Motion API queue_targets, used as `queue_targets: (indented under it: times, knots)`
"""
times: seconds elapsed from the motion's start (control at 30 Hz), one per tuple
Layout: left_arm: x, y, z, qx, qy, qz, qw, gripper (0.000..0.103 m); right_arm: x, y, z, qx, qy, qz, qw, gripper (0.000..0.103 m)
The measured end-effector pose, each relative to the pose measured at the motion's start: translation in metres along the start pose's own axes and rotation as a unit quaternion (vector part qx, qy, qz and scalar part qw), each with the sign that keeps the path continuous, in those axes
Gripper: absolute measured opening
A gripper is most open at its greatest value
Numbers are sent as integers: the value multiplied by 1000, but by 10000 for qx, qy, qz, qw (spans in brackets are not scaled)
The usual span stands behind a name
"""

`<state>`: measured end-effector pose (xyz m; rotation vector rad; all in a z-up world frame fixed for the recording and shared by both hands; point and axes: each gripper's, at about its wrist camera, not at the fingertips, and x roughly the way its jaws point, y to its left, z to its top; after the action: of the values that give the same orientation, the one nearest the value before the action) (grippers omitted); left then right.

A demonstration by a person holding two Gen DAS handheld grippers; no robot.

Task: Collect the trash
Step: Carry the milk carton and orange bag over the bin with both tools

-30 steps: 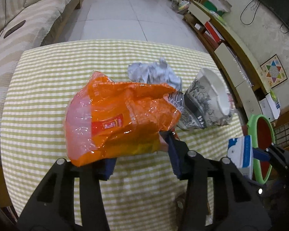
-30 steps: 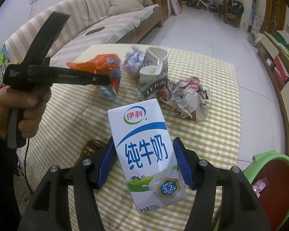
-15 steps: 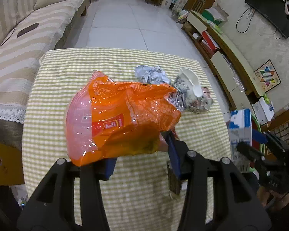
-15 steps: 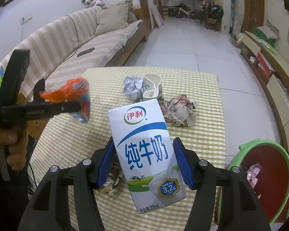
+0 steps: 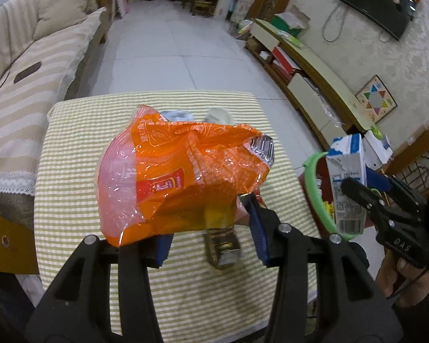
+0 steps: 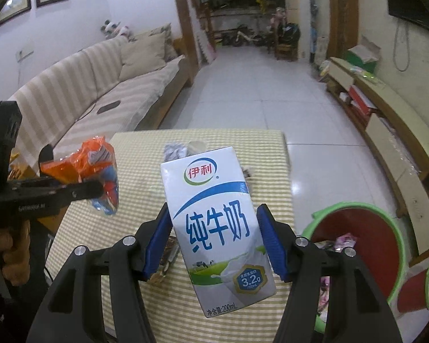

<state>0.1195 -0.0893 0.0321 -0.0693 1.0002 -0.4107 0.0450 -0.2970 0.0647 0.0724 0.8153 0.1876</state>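
Note:
My left gripper [image 5: 211, 228] is shut on an orange plastic snack bag [image 5: 180, 171], held up above the checked table [image 5: 71, 171]. The bag also shows in the right wrist view [image 6: 91, 163]. My right gripper [image 6: 214, 240] is shut on a white and blue milk carton [image 6: 217, 223], held above the table's right edge; it also shows in the left wrist view [image 5: 347, 183]. A green-rimmed red bin [image 6: 360, 234] stands on the floor just right of the table, with some trash inside. A small dark wrapper [image 5: 221, 245] lies on the table under my left gripper.
A crumpled foil ball [image 6: 173, 150] and a paper cup [image 6: 196, 146] sit at the table's far side. A striped sofa [image 6: 85, 85] runs along the left. A low TV cabinet [image 6: 386, 120] lines the right wall. Tiled floor [image 6: 251, 91] lies beyond the table.
Both grippers have lifted and pulled back from the table with their loads. The milk carton now hangs nearer the green bin. The table's trash looks farther away.

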Motion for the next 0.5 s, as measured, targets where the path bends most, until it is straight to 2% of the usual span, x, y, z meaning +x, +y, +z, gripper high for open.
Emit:
queue_targets:
  times: [0.2, 0.5]
  knots:
    - [9, -39, 5, 325, 44, -203, 9993, 44, -15, -30, -1, 260, -118, -293, 9992, 58]
    - [41, -102, 13, 788, 243, -609, 9947, 44, -35, -96, -12, 752, -181, -799, 9938, 58]
